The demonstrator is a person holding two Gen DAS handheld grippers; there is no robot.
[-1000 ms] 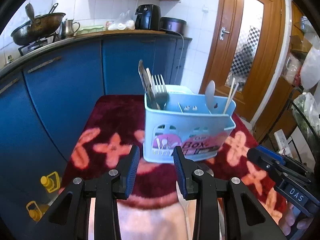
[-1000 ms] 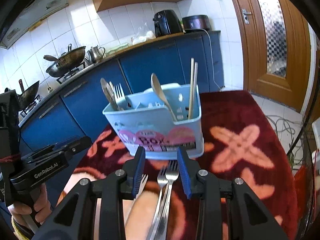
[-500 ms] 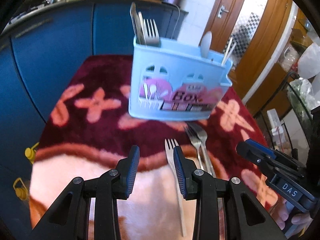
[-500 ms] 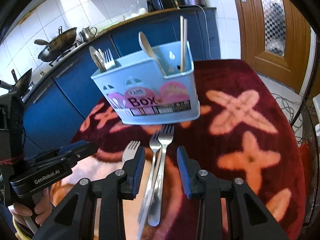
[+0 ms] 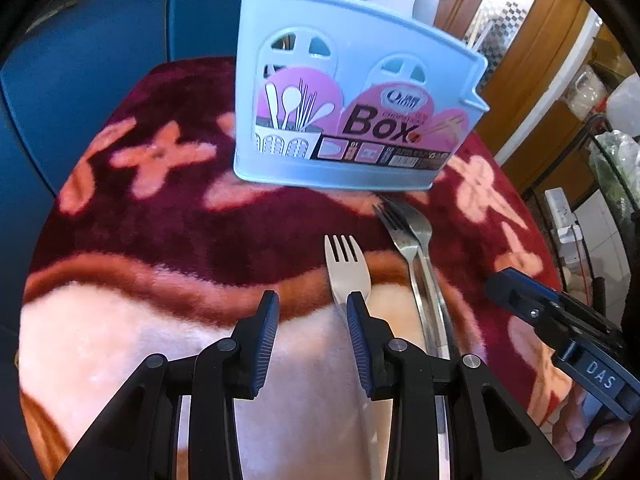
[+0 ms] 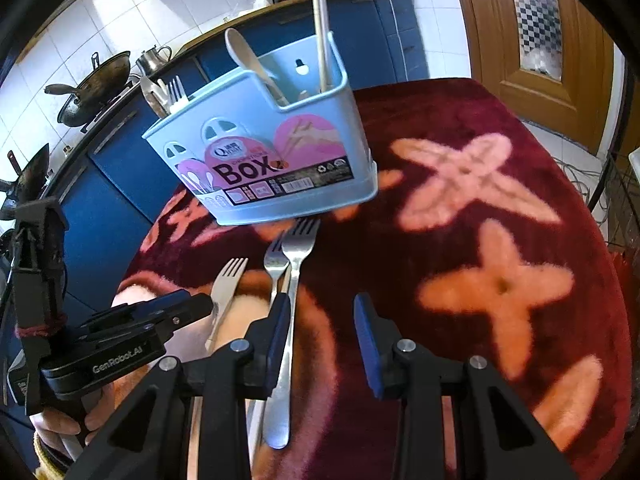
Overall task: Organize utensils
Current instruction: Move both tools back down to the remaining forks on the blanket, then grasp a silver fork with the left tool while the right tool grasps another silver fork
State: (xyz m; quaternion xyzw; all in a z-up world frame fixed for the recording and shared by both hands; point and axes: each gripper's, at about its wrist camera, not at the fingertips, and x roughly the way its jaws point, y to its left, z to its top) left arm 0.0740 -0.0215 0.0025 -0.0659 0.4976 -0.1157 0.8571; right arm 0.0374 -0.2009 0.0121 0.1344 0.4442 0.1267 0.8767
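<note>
Both grippers, left gripper and right gripper, wide, empty, forks beside, blue utensil box ahead, red blanket

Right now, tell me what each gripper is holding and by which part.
Nothing is held. The left gripper and right gripper are both open, hovering above the three forks lying on the blanket.

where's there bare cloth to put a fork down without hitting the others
Free: the wide stretch of cloth right of the paired forks, and the patch left of the lone fork, below the blue box. Crowded: the strip directly before the box, where all three forks lie.
</note>
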